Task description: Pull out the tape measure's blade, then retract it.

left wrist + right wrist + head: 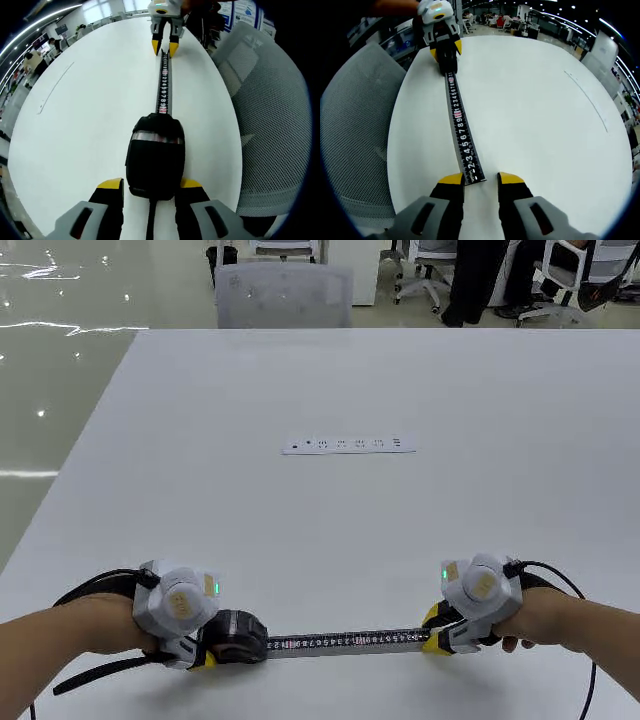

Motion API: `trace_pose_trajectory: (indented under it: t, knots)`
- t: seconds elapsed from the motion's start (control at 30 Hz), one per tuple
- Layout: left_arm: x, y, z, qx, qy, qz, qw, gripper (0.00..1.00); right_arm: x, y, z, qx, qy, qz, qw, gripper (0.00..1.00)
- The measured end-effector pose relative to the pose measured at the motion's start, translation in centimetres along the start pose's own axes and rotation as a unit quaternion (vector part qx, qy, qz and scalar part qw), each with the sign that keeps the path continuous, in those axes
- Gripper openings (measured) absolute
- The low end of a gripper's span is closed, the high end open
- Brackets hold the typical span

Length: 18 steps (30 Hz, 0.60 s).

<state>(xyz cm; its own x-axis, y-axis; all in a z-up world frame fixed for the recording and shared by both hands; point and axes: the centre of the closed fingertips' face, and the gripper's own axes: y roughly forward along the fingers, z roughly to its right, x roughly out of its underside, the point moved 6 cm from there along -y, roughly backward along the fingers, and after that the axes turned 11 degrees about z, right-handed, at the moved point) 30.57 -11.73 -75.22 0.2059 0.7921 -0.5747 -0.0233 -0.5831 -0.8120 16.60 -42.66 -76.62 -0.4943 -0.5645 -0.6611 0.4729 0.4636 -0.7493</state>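
Observation:
A black tape measure case [236, 636] [155, 155] lies on the white table [400, 530] near its front edge. My left gripper [214, 646] [150, 185] is shut on the case, one yellow-tipped finger on each side. The numbered blade [345, 643] [163, 85] [460, 130] is drawn out flat along the table toward my right gripper [432, 632] [481, 180]. That gripper is open. The blade's end lies between its fingers, close to the left one, with bare table showing beside the other. In the right gripper view the left gripper [445, 50] sits at the blade's far end.
A white power strip [348, 445] lies mid-table. A grey mesh chair [284, 295] stands at the far edge, and another mesh chair [270, 115] [355, 125] is beside the front edge. Office chairs and a person's legs stand at the far right.

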Motion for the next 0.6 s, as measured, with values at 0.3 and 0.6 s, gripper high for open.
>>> trace_pose_trajectory:
  t: [0.3,0.6]
  knots:
    - [1.5,-2.6,-0.5,-0.069,-0.135,0.077,0.9854,0.65,0.5,-1.2,-1.3,0.021,0.052,0.018,0.9983,0.42]
    - [2.1,-4.8,0.0,-0.12,-0.209,0.151,0.9587,0.91,1.2,-3.7,-1.9,0.057,0.091,0.059,0.9925,0.62]
